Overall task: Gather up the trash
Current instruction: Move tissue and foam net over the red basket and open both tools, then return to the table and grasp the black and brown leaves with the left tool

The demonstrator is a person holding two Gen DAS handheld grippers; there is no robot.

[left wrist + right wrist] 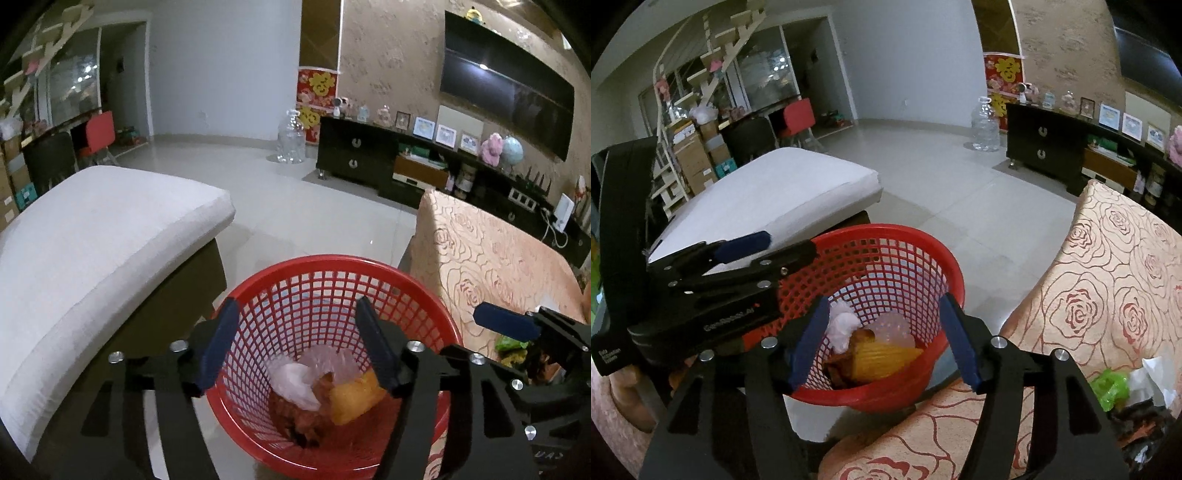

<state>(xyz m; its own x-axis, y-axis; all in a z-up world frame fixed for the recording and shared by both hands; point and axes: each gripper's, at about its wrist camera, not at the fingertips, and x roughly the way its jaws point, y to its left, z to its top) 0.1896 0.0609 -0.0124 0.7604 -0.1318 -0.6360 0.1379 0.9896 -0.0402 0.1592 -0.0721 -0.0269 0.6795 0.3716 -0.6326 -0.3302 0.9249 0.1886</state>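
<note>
A red mesh trash basket (343, 273) stands on the floor between a sofa and a table; it also shows in the right wrist view (923, 240). Inside lie a yellow wrapper (354, 400), white plastic (291, 380) and brownish scraps. My left gripper (295, 347) hovers over the basket, open and empty. My right gripper (882, 336) is also open and empty, above the basket's near rim. More trash lies on the rose-patterned tablecloth (1108, 295): a green wrapper (1108, 387) and white tissue (1152, 380), at the right gripper's lower right.
A white-cushioned sofa (92, 240) stands left of the basket. A black TV cabinet (369, 155) runs along the far wall, with a clear water jug (291, 140) beside it. Tiled floor (314, 206) lies beyond the basket.
</note>
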